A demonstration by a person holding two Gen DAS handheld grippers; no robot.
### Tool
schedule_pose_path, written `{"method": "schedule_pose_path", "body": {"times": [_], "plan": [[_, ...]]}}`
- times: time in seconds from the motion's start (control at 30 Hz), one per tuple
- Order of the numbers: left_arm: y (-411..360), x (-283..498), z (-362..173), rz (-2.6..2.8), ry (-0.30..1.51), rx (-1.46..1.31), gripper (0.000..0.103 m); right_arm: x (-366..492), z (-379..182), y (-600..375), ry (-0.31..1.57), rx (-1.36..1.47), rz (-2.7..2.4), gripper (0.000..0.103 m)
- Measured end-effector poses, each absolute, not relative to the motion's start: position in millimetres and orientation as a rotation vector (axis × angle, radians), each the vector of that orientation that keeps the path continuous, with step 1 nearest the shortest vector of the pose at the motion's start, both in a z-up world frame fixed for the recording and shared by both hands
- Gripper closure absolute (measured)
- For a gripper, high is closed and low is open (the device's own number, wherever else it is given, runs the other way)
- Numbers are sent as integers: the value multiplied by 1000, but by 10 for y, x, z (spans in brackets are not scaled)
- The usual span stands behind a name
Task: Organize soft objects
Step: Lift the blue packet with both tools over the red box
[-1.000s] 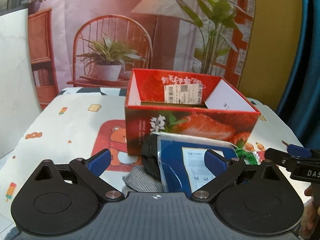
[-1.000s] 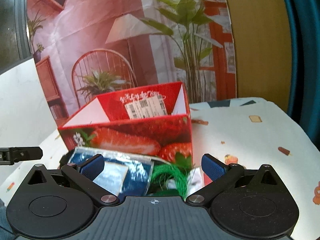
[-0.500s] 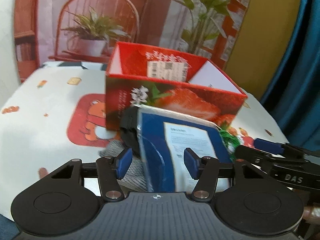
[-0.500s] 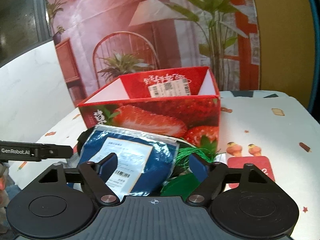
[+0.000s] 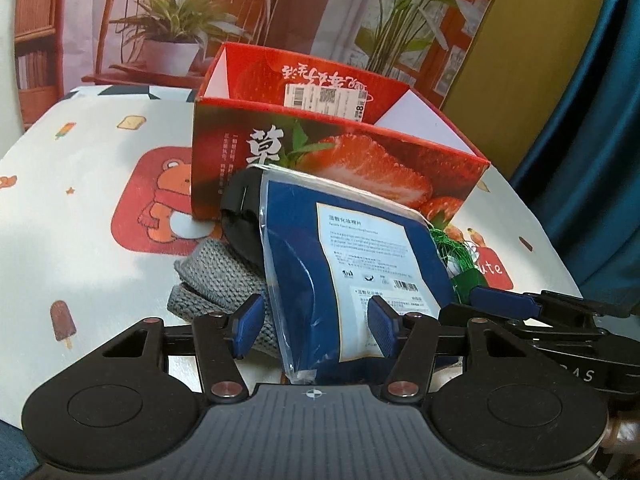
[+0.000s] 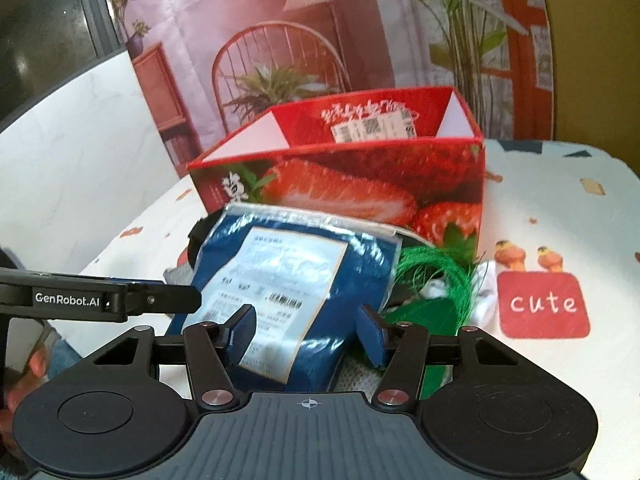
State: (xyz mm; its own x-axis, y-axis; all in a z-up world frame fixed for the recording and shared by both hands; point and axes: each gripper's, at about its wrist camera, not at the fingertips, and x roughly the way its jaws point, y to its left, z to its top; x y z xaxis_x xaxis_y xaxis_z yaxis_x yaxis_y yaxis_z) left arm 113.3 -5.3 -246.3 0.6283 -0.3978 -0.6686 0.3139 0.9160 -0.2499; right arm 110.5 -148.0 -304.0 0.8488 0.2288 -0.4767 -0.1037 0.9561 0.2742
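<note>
Printed cloth over bench (image 5: 80,208); red strawberry box (image 5: 320,160) ahead of both. Left hand-held gripper (image 5: 314,330): half open, straddling blue packet (image 5: 352,256), contact unclear. Right hand-held gripper (image 6: 306,334): same, half open around packet. Grey knit (image 5: 216,280) beneath, left; green tassel (image 6: 436,276) right.

Printed backdrop (image 5: 280,8) behind table: rattan chair, potted plants, lamp, pink wall. Mustard-yellow wall (image 5: 532,60) right of backdrop, teal curtain (image 5: 600,128) at far right. White marbled panel (image 6: 68,152) on left, dark window (image 6: 44,20) above. Tablecloth (image 5: 80,184) white, cartoon bear, ice-lolly prints.
</note>
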Motion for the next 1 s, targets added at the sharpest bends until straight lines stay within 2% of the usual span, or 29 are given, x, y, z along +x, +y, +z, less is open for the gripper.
{"method": "schedule_pose_path", "body": {"times": [0.33, 0.47, 0.83, 1.0], "plan": [[-69, 1171, -2573, -433, 838, -142, 44, 1160, -3166, -1504, 607, 301, 204, 50], [-98, 1191, -2631, -450, 854, -146, 49, 1231, -3270, -1475, 635, 331, 220, 50], [-82, 1230, -2707, -444, 859, -172, 50, 1275, -3319, -1510, 636, 363, 218, 51], [-93, 1201, -2657, -477, 837, -169, 54, 1238, -3247, -1465, 604, 319, 205, 59]]}}
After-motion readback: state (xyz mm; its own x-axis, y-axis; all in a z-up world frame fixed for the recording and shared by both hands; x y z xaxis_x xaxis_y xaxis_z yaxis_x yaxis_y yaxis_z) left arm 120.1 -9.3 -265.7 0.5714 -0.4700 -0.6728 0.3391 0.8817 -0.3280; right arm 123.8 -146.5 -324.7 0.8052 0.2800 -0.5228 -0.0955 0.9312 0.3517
